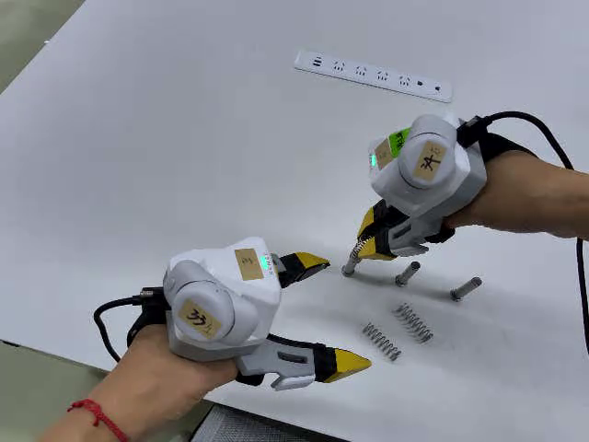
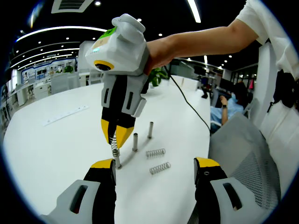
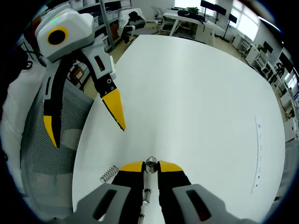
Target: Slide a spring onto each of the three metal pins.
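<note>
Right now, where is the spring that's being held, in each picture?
Head view: held spring right of centre, between the right gripper's yellow fingers.
Left gripper view: spring left of centre, under those fingers.
Right gripper view: spring bottom centre, seen end-on.
Shared landmark: the white power strip.

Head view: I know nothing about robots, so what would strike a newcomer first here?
The white, yellow-tipped right tongs, at mid-right, pinch a small coiled metal spring over a short grey metal pin on the white table. The matching left tongs hang wide open at lower left. Between them lie two loose metal springs, near two bare metal pins.
</note>
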`<state>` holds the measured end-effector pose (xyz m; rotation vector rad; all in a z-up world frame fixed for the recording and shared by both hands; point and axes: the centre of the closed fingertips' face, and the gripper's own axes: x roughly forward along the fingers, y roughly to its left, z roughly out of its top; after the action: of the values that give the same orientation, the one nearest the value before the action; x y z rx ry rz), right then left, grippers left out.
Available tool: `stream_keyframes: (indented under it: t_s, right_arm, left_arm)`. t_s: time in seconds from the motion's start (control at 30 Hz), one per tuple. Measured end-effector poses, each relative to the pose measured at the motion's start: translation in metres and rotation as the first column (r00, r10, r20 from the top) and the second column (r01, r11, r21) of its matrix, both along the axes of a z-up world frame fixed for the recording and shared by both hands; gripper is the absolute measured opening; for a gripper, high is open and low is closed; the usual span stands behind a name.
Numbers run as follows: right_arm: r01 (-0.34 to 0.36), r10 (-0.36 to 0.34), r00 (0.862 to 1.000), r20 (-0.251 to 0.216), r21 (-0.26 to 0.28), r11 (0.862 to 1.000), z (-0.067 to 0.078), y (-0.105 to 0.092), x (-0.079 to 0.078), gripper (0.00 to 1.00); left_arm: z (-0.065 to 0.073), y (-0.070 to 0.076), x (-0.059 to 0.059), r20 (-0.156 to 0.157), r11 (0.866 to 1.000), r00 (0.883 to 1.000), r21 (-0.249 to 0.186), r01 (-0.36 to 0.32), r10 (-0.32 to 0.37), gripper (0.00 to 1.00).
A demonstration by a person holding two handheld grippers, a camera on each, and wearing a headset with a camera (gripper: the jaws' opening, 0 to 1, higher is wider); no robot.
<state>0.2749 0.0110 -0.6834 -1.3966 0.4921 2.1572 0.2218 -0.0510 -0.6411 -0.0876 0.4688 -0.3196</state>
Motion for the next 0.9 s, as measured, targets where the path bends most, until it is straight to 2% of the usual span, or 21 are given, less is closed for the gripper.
stream_keyframes:
  t_s: [0.37,0.53,0.9]
  right_arm:
    - [0.000,0.000,1.000,0.005,-0.008,1.000,-0.011,0.001,-0.001,0.12]
    - [0.003,-0.003,1.000,0.011,-0.008,1.000,-0.022,0.002,-0.001,0.12]
    - [0.011,-0.011,1.000,0.017,-0.015,1.000,-0.031,0.001,-0.003,0.12]
  left_arm:
    - [-0.001,0.000,-0.001,-0.001,1.000,1.000,-0.006,-0.005,0.005,0.69]
    - [-0.002,0.001,-0.001,-0.001,1.000,1.000,-0.007,-0.008,0.008,0.69]
    - [-0.001,0.002,0.000,0.002,1.000,1.000,-0.012,-0.014,0.014,0.68]
